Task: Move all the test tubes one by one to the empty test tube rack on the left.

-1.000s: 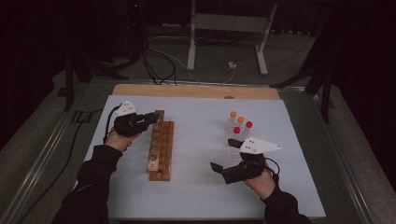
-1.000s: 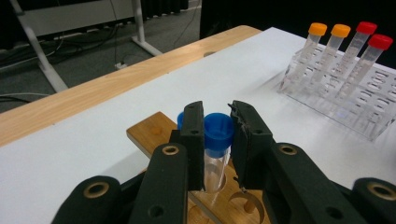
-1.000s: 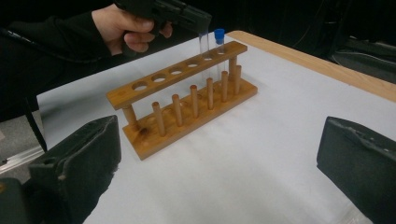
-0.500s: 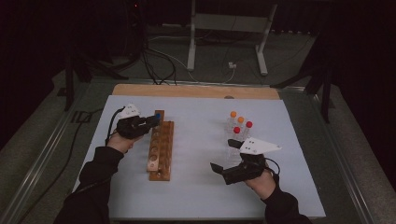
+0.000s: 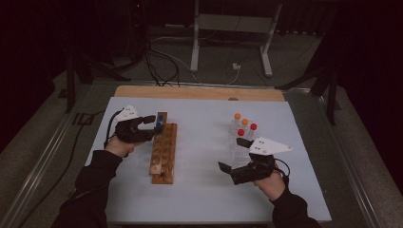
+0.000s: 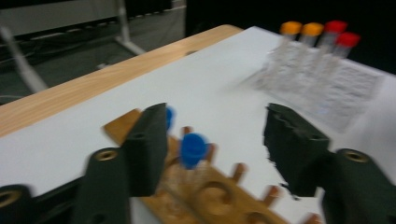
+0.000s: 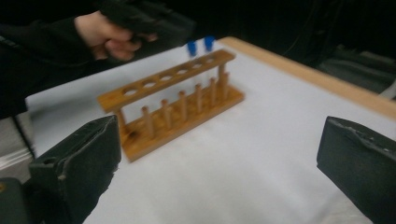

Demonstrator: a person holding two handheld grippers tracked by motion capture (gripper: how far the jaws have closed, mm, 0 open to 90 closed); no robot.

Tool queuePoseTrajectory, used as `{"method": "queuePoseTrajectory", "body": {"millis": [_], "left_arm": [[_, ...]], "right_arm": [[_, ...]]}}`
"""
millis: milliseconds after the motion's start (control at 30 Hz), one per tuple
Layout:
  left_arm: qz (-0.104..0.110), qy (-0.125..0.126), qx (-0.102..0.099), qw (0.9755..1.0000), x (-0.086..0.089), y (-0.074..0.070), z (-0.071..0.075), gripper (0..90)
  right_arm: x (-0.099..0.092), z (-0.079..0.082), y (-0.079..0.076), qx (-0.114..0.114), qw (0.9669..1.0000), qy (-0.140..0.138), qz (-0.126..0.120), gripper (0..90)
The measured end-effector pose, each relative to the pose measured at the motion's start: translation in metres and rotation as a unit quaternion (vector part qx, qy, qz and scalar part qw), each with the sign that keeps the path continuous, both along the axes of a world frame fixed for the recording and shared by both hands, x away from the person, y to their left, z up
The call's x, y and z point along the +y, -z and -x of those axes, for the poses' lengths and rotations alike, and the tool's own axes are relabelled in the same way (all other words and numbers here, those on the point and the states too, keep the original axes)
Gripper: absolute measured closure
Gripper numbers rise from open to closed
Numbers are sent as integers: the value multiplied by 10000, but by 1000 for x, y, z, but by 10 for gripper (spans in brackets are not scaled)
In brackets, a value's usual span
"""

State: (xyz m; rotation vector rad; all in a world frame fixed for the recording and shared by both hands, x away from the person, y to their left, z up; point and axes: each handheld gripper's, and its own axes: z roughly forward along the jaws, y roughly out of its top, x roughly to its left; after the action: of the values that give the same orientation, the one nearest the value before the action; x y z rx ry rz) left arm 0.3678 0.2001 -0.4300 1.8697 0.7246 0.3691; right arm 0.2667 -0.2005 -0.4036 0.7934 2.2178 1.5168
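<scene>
Rack: I see one wooden block on the white sheet, a top plank with round holes on thin dowel posts over a flat base.
Blue tubes: I count two, clear plastic with blue screw caps, standing upright in the rack's far end holes.
Left gripper: I have its black, ridged jaws just opened, standing apart on either side of the nearer blue tube; the pads look clear of it, though the left gripper view is blurred.
Right gripper: its jaws stand wide with nothing between them, over bare sheet.
Other tubes: four clear ones, two with orange caps and two with red, upright on the sheet well right of the rack.
</scene>
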Motion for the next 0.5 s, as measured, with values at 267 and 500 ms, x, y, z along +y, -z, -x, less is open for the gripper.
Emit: {"method": "queuePoseTrajectory", "body": {"millis": [267,500], "left_arm": [[182,562,30,9982,-5,-11,30,78],[354,778,-10,9963,-8,-11,48,24]], "right_arm": [[-33,-16,-11,-84,9995,319,10,0],[-55,-33,-4,81,9960,888,39,0]]}}
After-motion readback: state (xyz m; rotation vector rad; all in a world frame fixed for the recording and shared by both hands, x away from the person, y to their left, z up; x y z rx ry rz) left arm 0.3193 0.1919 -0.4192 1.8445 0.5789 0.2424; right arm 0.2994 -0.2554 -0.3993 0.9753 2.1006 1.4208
